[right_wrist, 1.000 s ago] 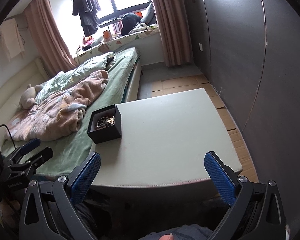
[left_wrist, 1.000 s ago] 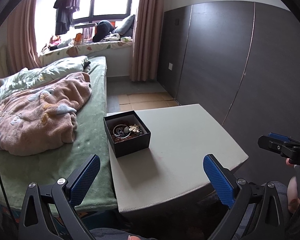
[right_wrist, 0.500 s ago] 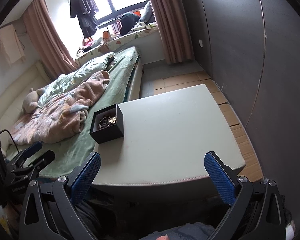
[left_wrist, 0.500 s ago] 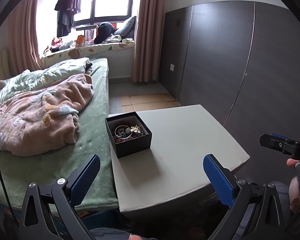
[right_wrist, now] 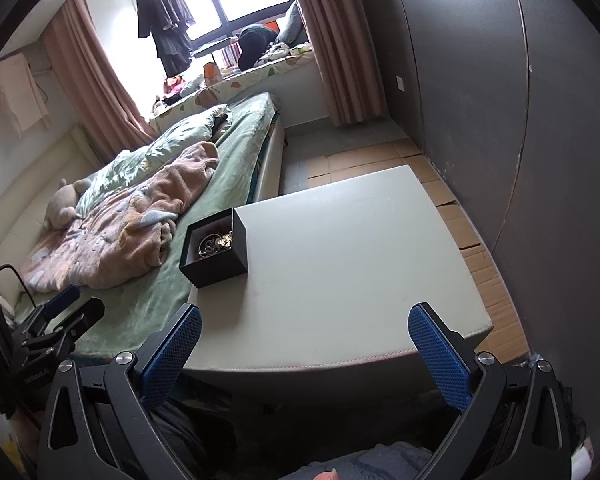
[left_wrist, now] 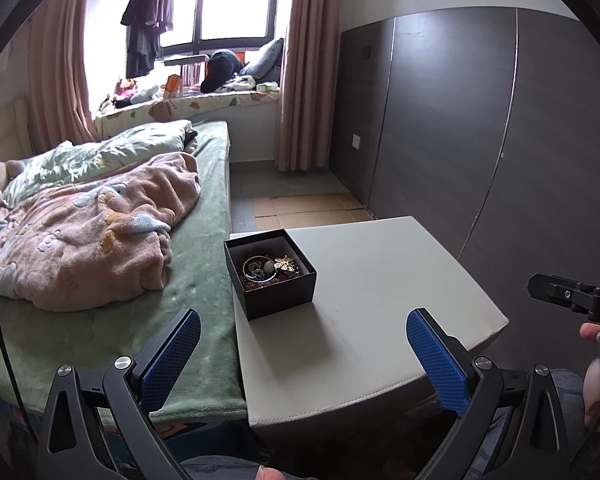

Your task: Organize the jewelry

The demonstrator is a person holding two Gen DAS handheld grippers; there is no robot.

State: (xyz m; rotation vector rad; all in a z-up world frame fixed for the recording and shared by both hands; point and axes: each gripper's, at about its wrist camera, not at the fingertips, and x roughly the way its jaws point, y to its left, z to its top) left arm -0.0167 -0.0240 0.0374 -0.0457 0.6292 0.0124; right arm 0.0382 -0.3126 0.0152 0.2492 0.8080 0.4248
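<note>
Though lidless, jewelry box (left_wrist: 269, 273) upright

No brand, label or number reads clearly from either of my wrist views. Pale lettering runs along the body of my left gripper (right_wrist: 48, 336), seen from my right wrist, too small and blurred to make out. A light mark on my right gripper (left_wrist: 572, 294) is cut off at the frame edge.

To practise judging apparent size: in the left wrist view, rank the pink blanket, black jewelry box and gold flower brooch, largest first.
1. pink blanket
2. black jewelry box
3. gold flower brooch, lying inside the box
</note>
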